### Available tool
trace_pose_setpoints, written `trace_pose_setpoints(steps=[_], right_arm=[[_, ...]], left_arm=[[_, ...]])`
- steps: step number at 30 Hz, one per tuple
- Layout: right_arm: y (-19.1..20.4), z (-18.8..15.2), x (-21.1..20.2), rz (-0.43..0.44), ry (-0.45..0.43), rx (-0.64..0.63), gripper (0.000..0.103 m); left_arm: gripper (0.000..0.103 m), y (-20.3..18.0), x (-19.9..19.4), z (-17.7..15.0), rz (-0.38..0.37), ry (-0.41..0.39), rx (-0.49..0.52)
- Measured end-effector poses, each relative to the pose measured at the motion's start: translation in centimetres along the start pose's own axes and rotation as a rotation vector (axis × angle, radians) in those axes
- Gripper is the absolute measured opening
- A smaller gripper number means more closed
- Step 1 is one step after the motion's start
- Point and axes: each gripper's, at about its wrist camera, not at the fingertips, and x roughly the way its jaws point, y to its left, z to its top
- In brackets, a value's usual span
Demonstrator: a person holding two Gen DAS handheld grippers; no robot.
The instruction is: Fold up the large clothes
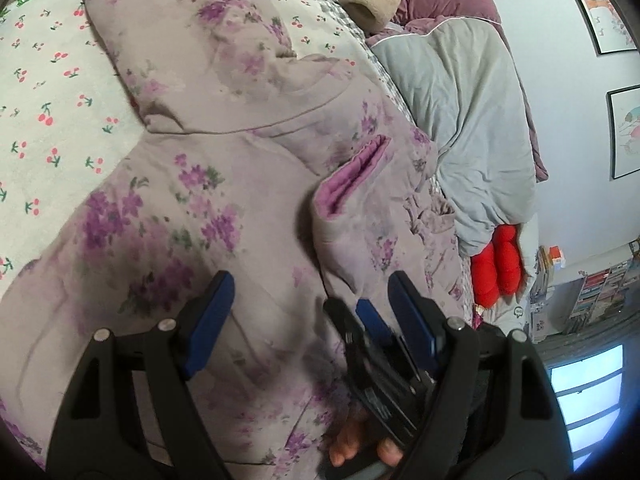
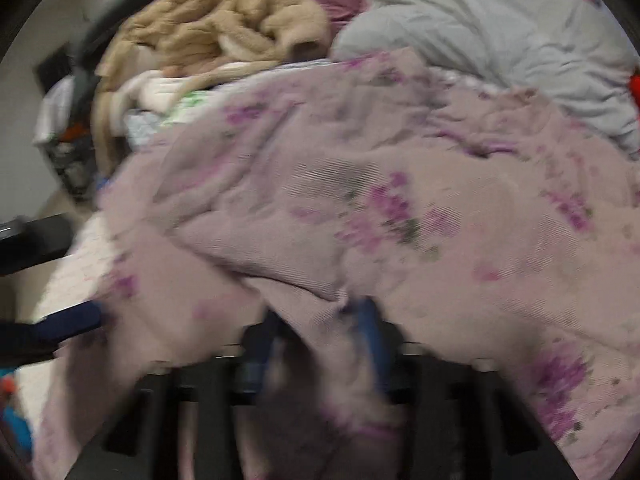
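The coat [image 1: 224,184] lies spread on the bed [image 1: 44,92], right under and ahead of the left claw [image 1: 308,300], which is wide and holds nothing. The right claw [image 2: 316,344] seems to pinch coat cloth, though it is blurry. Most folding is left.

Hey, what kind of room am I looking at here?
Most likely a bedroom at home: a bed with a cherry-print sheet, a grey quilt bunched at its far side, and framed pictures on the wall.
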Motion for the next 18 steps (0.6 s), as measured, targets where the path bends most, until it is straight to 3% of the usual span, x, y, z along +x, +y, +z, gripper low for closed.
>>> trace_pose_setpoints(steps=[5,7,10,14,18], right_arm=[[-1.1,0.4,-2.8,0.025,-0.051,0.141,0.072],[-1.2,0.8,-5.2,0.005,-0.092,0.221,0.072],[-0.6,0.6,-9.0,-0.041,-0.081,0.313,0.072],[0.2,-2.2,-12.3,-0.077,-0.061,0.339,0.087],[-2.1,-6.3,-12.8,-0.128,-0.019,0.346,0.088]], left_arm=[[0.079,0.2,-0.7,0.3,0.050,-0.035,0.023],[0.079,0.6,-0.9,0.8,0.054,-0.039,0.014],[0.079,1.5,-1.6,1.7,0.063,-0.042,-0.003],[0.079,3.6,-3.9,3.4,0.073,-0.081,-0.036],[0.079,6.1,-6.0,5.9,0.193,-0.120,0.001]])
